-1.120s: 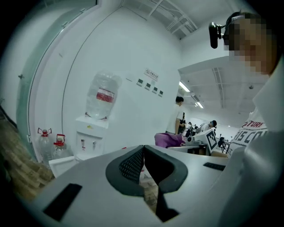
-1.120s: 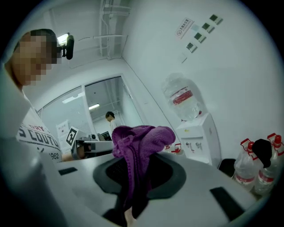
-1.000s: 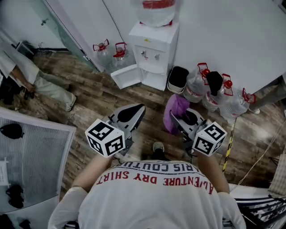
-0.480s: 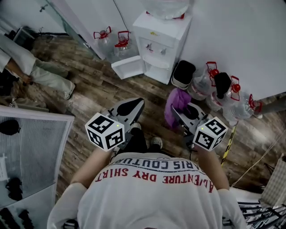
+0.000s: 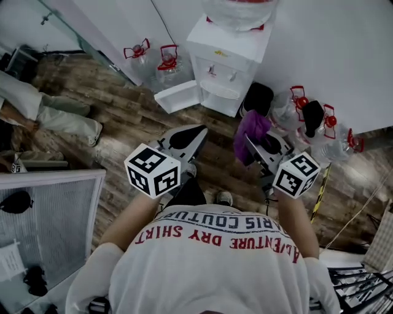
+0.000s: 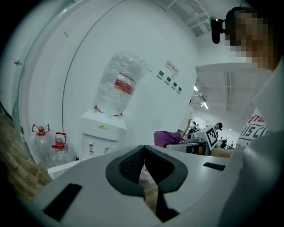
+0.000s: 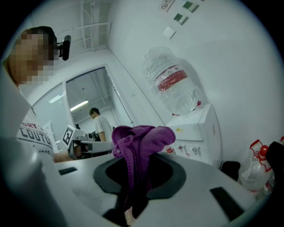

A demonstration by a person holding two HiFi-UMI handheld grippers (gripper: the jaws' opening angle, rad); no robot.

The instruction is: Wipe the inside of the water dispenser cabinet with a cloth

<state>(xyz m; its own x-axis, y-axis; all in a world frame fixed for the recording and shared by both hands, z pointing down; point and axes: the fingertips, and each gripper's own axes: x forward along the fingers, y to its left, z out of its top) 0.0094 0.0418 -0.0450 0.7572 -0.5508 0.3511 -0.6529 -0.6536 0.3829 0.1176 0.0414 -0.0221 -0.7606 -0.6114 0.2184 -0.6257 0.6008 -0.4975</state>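
Jaws on the right gripper (image 7: 133, 170) are pinching a purple cloth (image 7: 135, 139), which is bunching up above them and trailing down between them. Jaws on the left gripper (image 6: 143, 153) are pressing together with nothing between them. Both grippers are pointing toward the water dispenser (image 5: 228, 58), which is standing against the white wall ahead with a large bottle (image 5: 238, 11) upside down on top. Its cabinet door (image 5: 178, 97) is swinging open to the left at the bottom, and the cabinet interior is not showing in the head view.

The person is standing on the wooden floor (image 5: 129, 119), apart from the dispenser, so the step in hand looks like the approach, with no wiping begun. Doing it well probably means getting low in front of the opening. It also means leading with the bunched end of the cloth, so that fabric rather than the jaws themselves is meeting the walls, and keeping the pinch firm while sweeping. The left gripper could be holding the door wide. A black bin (image 5: 258, 97) and several red-capped bottles (image 5: 287, 115) are sitting just beside the dispenser on the right, so that side is calling for care.
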